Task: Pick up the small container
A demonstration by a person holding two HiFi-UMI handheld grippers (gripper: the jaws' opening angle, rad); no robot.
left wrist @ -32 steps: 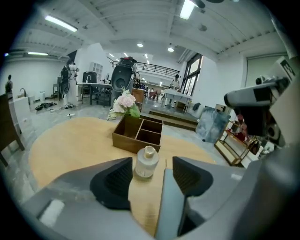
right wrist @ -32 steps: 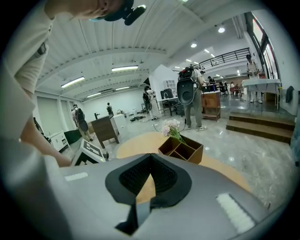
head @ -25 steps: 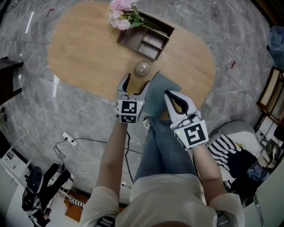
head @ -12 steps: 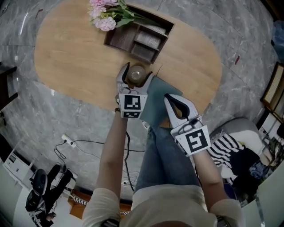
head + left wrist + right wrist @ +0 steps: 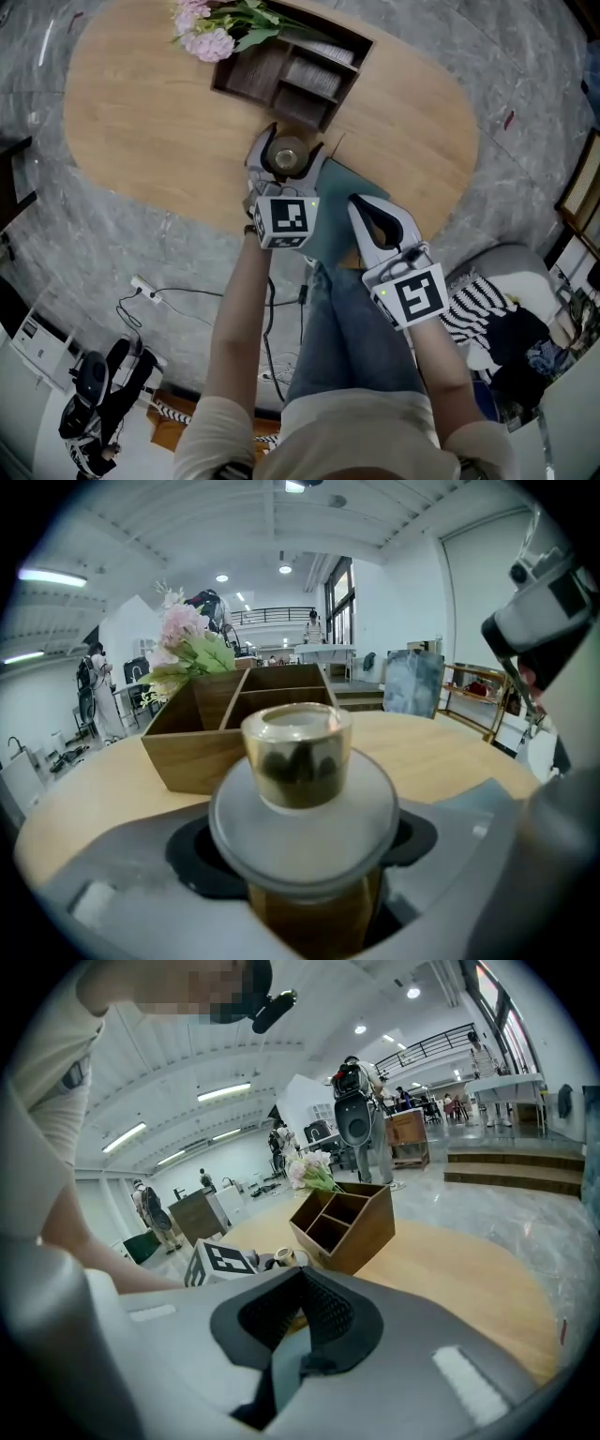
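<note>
Down at the near edge of the oval pale-wood tabletop (image 5: 150, 122), the left gripper (image 5: 292, 148) was right on target. The small amber glass container with the wide grey lid and gold-rimmed knob (image 5: 298, 789) sat deep between its fingers (image 5: 112, 883). It stood just in front of the dark wooden compartment box (image 5: 281, 75) with its bunch of pink flowers (image 5: 208, 39).

The left gripper view gave the key look. The fingers were apart, one on each side of the glass body, with the lid riding above them. The left one looked snug against the glass, but a dark sliver showed on the right side. By my reading they were straddling the container, not yet clamped on it.

The container itself looked level with the tabletop, so it was most likely standing there and not lifted.

The right gripper (image 5: 361, 208) hung back at the person's side of the tabletop, over a blue-grey cloth (image 5: 330, 217) draped at the edge. Its fingers were together with nothing between them, and it played no visible part in this pick.

So the reach and the line-up appeared done. What was left, as I judged it, was the squeeze on the glass body below the lid, then the lift clear of the tabletop. With that broad lid overhanging the fingers, the container seemed unlikely to slip down through them once gripped.
</note>
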